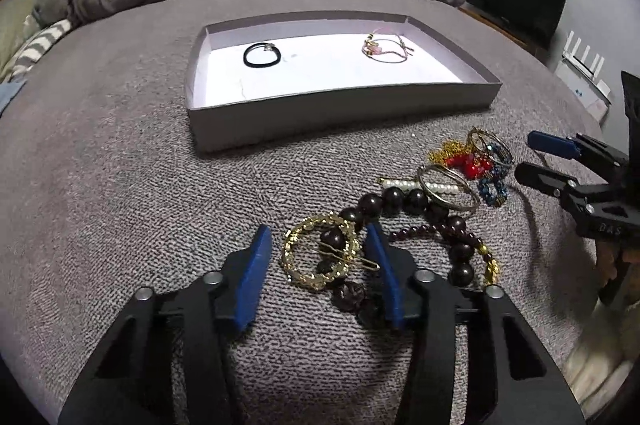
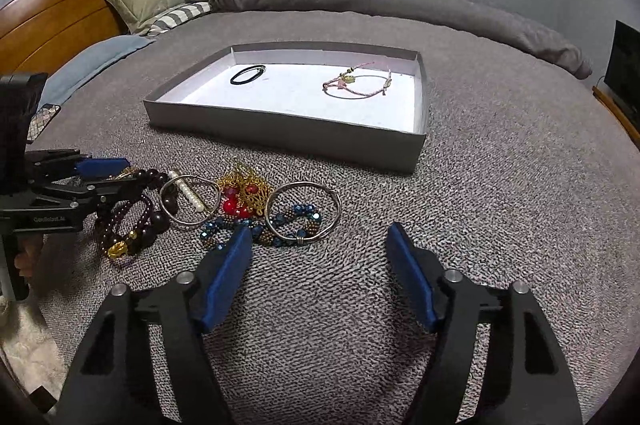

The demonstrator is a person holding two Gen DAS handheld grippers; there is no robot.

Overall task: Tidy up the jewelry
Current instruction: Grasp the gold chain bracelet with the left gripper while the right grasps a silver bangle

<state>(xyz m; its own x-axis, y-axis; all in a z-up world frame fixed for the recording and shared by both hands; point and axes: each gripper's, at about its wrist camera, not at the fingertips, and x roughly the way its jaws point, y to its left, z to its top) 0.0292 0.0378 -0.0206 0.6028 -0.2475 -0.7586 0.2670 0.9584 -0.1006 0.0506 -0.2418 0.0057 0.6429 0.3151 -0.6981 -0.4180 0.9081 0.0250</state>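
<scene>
Grey knitted bed cover [image 1: 120,185] carrying a shallow grey box [image 1: 340,117] and loose jewelry.
Box holds a black hair tie [image 1: 261,55] and pink cord bracelet [image 1: 384,49]. Left gripper [image 1: 320,245] fingers stand apart around the gold ring hair clip [image 1: 320,257], pin lying crosswise; right gripper [image 2: 320,241] fingers parted, empty, partly hiding the blue beaded bracelet [image 2: 280,225].

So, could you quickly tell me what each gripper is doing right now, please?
Left gripper: open, jaws on either side of the gold ring hair clip, not pressing it.
Right gripper: open, holding nothing.
</scene>
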